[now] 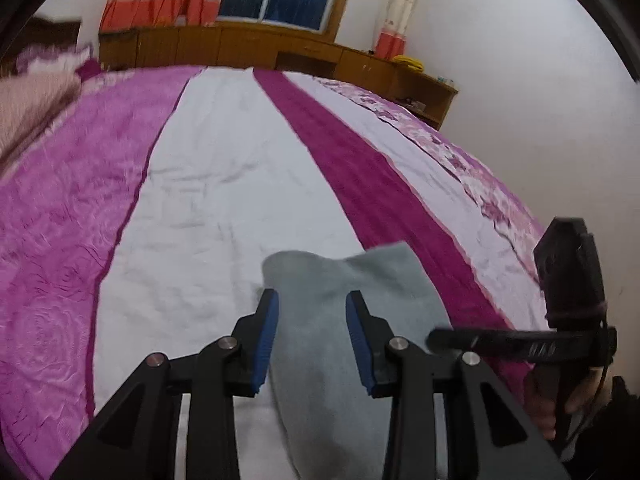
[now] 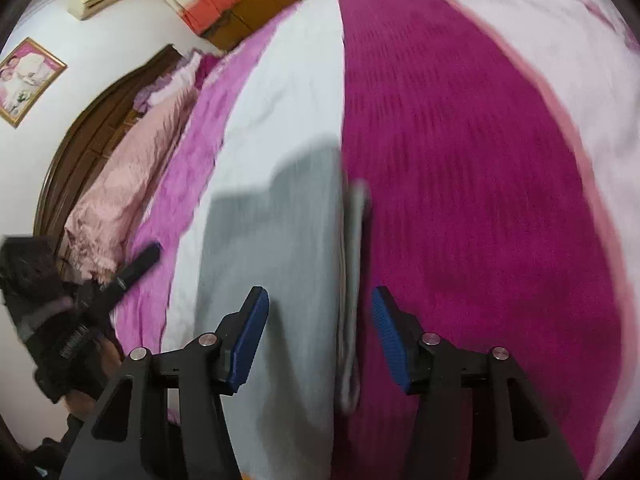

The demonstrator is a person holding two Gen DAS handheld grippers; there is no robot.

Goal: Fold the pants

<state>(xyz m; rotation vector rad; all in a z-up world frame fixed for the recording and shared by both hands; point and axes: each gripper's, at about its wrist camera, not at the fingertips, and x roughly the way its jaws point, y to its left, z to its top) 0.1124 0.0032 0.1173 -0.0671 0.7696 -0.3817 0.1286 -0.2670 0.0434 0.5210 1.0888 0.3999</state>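
Grey pants lie flat on the bed, on its white stripe beside the dark magenta one. My left gripper hovers over them, open, blue pads apart, the cloth showing in the gap below. In the right wrist view the grey pants look folded lengthwise, with layered edges along their right side at the magenta stripe. My right gripper is open above that edge, and nothing is pinched between its pads.
The striped bedspread stretches far ahead. A wooden cabinet and window stand behind the bed. A pink quilt and headboard lie to the left. A person's hand holds the other tool at the right.
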